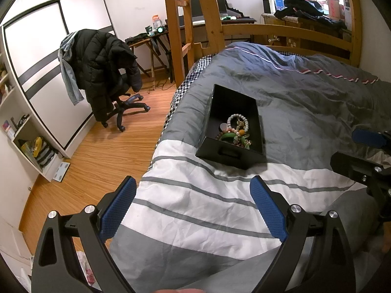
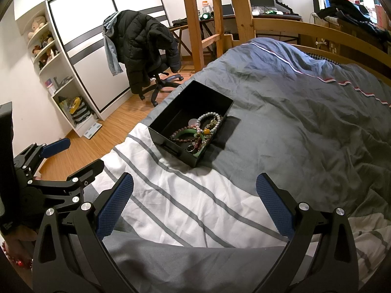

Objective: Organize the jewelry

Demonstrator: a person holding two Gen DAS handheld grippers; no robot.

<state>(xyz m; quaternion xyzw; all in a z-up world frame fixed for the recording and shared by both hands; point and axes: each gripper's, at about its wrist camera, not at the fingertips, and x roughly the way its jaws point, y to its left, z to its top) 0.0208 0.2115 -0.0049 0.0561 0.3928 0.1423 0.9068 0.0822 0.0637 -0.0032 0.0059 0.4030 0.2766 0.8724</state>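
Your left gripper (image 1: 193,202) hangs wide open and empty, short of the black rectangular open-top box (image 1: 221,151) on the grey-and-white striped duvet (image 1: 195,210). Inside its near end lies the tangle of beaded bracelets (image 2: 198,131). Your right gripper (image 2: 195,200) gapes empty too.

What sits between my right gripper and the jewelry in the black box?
Nothing visible does. The right gripper is open above bare striped duvet, and the black box lies ahead with its top open. Only its near wall fronts the jewelry, so coming in from above looks clear.
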